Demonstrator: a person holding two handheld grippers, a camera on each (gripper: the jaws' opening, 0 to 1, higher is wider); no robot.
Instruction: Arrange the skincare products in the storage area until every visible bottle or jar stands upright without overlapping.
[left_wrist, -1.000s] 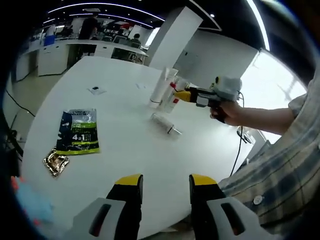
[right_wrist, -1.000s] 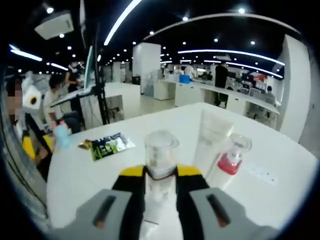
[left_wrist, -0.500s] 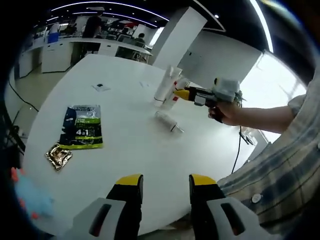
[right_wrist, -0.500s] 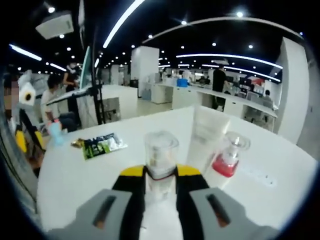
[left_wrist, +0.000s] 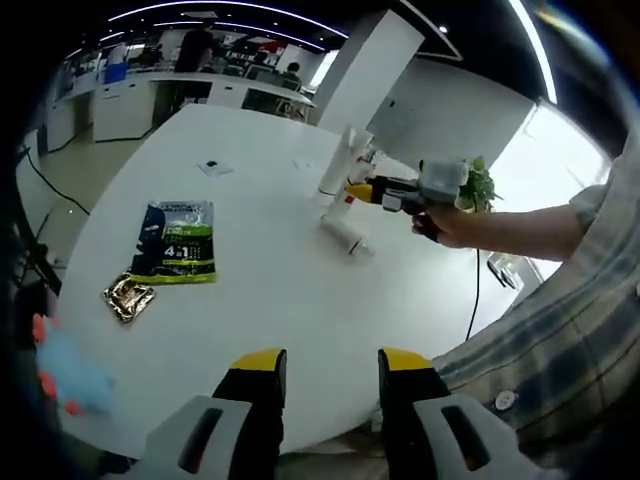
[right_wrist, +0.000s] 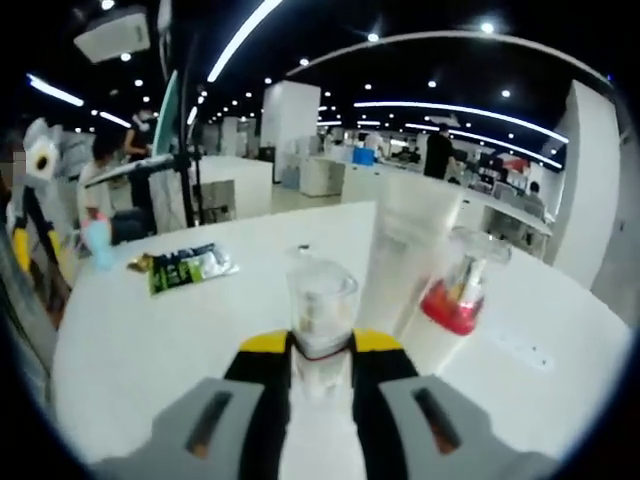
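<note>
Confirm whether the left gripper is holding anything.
No: the left gripper has its yellow-tipped jaws apart over the white table, with nothing between them.

Open-plan office — desk rows (right_wrist: 480, 205), ceiling strip-lights (right_wrist: 450, 105)

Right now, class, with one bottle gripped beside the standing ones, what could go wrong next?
1. The right hand-held gripper holds a clear-capped bottle close to the tall white tube and the red-based pump bottle; setting it down might knock them over.
2. A small clear bottle lies on its side on the white round table and could roll.
</note>
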